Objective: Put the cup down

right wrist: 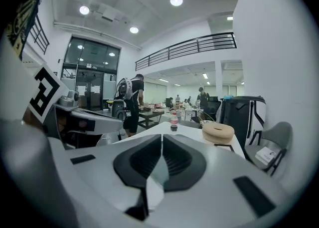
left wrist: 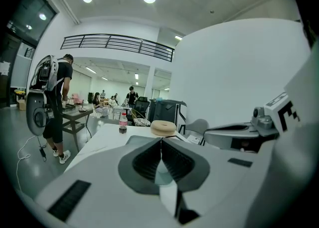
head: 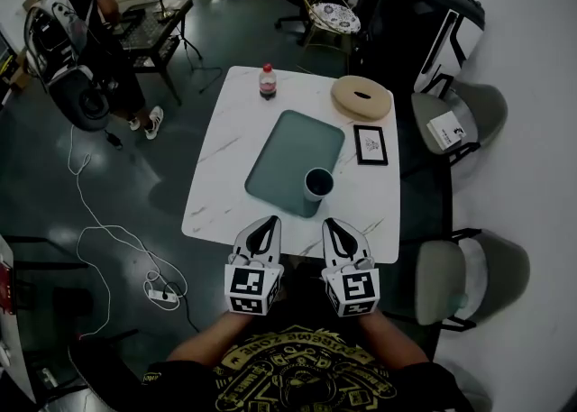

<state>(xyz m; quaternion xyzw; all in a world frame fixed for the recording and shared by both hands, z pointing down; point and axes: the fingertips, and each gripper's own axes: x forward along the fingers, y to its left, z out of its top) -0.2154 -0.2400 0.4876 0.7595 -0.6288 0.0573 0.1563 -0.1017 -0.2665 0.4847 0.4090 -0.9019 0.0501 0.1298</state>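
A dark cup (head: 317, 184) stands upright on the near right corner of the teal tray (head: 288, 149), on the white marble table (head: 225, 158). Both grippers hover side by side at the table's near edge, short of the cup. My left gripper (head: 268, 224) is shut with nothing between its jaws, its tips meeting (left wrist: 160, 139). My right gripper (head: 332, 225) is shut and empty too, tips together (right wrist: 162, 136). The cup itself is hidden behind the jaws in both gripper views.
On the table stand a cola bottle (head: 267, 81), a round wooden ring (head: 361, 97) and a black-framed card (head: 370, 144). Grey chairs (head: 469, 113) line the right side. A person with a backpack (head: 77, 13) stands far left; a cable and power strip (head: 162, 293) lie on the floor.
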